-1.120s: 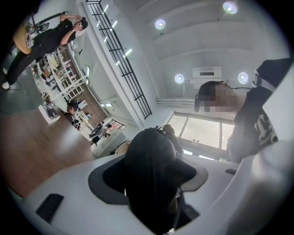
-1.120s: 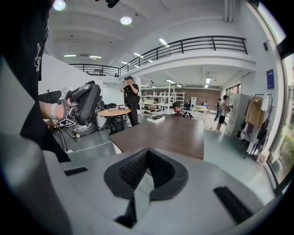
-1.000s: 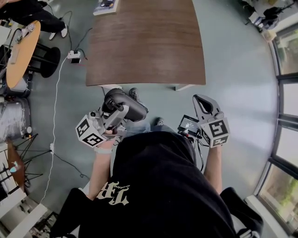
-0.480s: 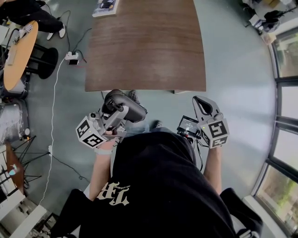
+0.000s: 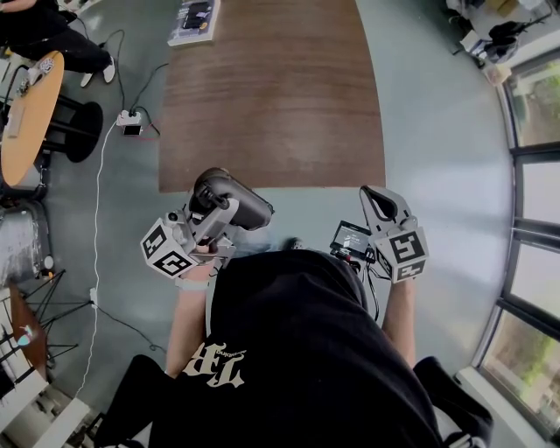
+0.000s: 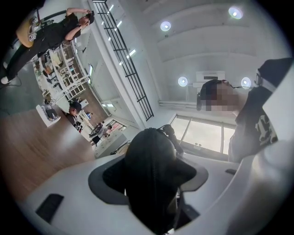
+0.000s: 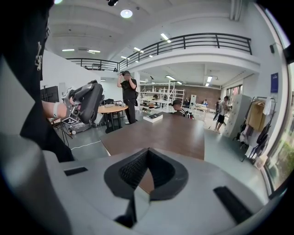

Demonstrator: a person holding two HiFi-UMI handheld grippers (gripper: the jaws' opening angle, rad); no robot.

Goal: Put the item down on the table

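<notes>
Fingers of the left gripper point(image 5: 219, 208) grip a black zipped pouch point(image 6: 150, 176), held aloft by the near edge of the brown surface point(image 5: 271, 87) — likely soft and light, safest pinched mid-body. Fingers of the right gripper point(image 5: 377, 194) are closed, empty.

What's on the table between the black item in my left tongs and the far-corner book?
Nothing. The head view shows bare table between the black item in the left tongs and the book.
</notes>
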